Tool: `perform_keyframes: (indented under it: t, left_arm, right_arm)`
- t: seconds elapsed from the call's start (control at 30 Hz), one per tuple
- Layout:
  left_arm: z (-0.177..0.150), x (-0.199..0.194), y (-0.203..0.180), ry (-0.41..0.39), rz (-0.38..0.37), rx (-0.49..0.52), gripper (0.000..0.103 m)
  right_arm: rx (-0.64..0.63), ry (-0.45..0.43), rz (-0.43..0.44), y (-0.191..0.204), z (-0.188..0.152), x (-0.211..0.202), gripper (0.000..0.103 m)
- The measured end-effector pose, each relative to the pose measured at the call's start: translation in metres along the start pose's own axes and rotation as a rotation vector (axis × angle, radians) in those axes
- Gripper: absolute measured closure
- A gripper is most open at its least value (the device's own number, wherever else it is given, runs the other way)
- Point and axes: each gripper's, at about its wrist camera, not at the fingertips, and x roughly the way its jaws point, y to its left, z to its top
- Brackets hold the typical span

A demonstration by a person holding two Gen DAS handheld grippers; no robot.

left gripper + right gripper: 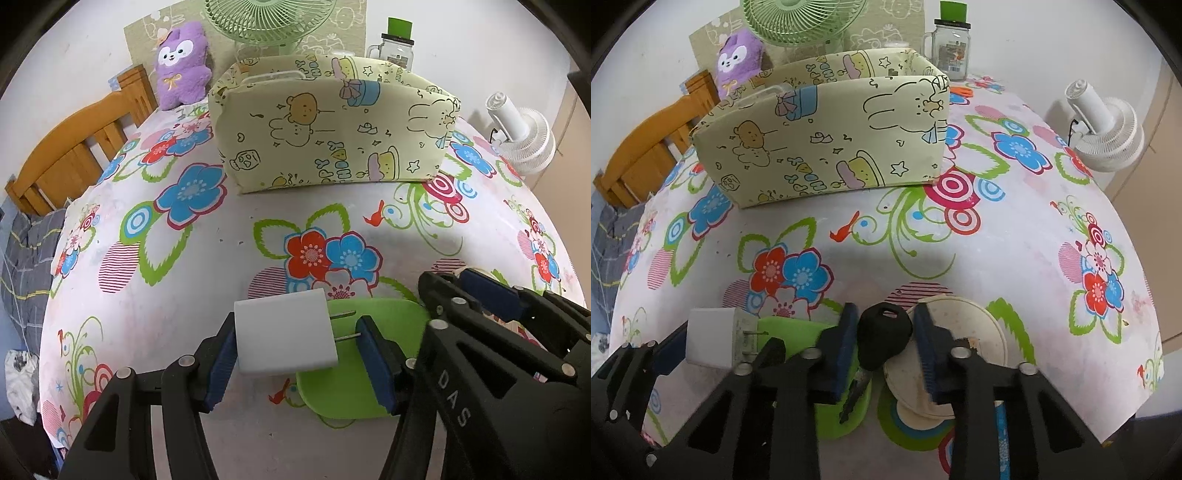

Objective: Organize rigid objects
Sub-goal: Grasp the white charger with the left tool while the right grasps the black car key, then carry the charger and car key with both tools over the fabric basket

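Observation:
My left gripper (297, 354) is shut on a white plug adapter (284, 332), its two metal prongs pointing right, held just above a green tray (351, 391). The adapter also shows in the right wrist view (713, 341). My right gripper (886, 343) is shut on a black-headed key (882, 332), its blade hanging down over the green tray (790, 328) and a round cream dish (979, 321). A cartoon-printed yellow storage box (325, 129), open at the top, stands further back on the table; it also shows in the right wrist view (827, 136).
The table has a flower-print cloth (184, 258). Behind the box are a green fan (269, 18), a purple plush toy (181, 62) and a glass jar with a green lid (397, 44). A white fan (524, 133) stands right, a wooden bed frame (74, 147) left. Orange scissors (962, 91) lie beside the box.

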Motion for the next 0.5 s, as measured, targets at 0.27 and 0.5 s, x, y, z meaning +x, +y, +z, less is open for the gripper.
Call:
perform_keyframes:
  t: [0.27, 0.5]
  left_arm:
    - [0.006, -0.0013, -0.0016, -0.01, 0.006, 0.003, 0.038]
    - [0.0074, -0.0009, -0.0003, -0.004, 0.009, -0.005, 0.038]
  right_arm:
    - [0.002, -0.007, 0.008, -0.0025, 0.006, -0.0002, 0.089]
    - [0.002, 0.005, 0.042, -0.0023, 0.0082, 0.0039, 0.089]
